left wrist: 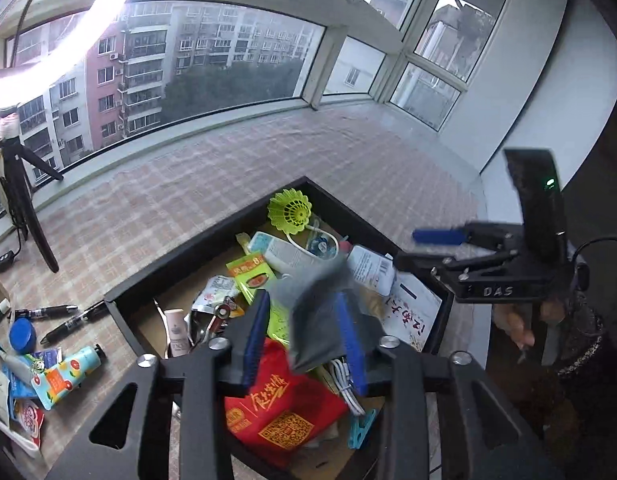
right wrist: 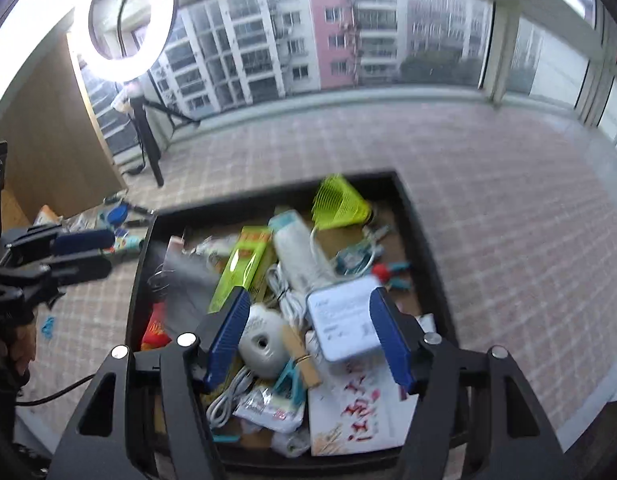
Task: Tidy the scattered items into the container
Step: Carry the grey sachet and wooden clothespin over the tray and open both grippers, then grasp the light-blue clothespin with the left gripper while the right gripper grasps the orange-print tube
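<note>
Two grippers hover over the black rectangular box (left wrist: 120, 304): left gripper (left wrist: 304, 336) jaws spread around a blurred grey flat pouch (left wrist: 316, 312), apparently dropping; right gripper (right wrist: 308, 336) jaws spread, empty. Pouch may land on the rim; pens (left wrist: 48, 312) remain outside.

"DAS" — on right gripper (left wrist: 428, 248)

Matt black container (left wrist: 212, 236) w/ cardboard floor, glossy red plastic packet (left wrist: 276, 404), woven checked tablecloth (left wrist: 180, 184).
</note>
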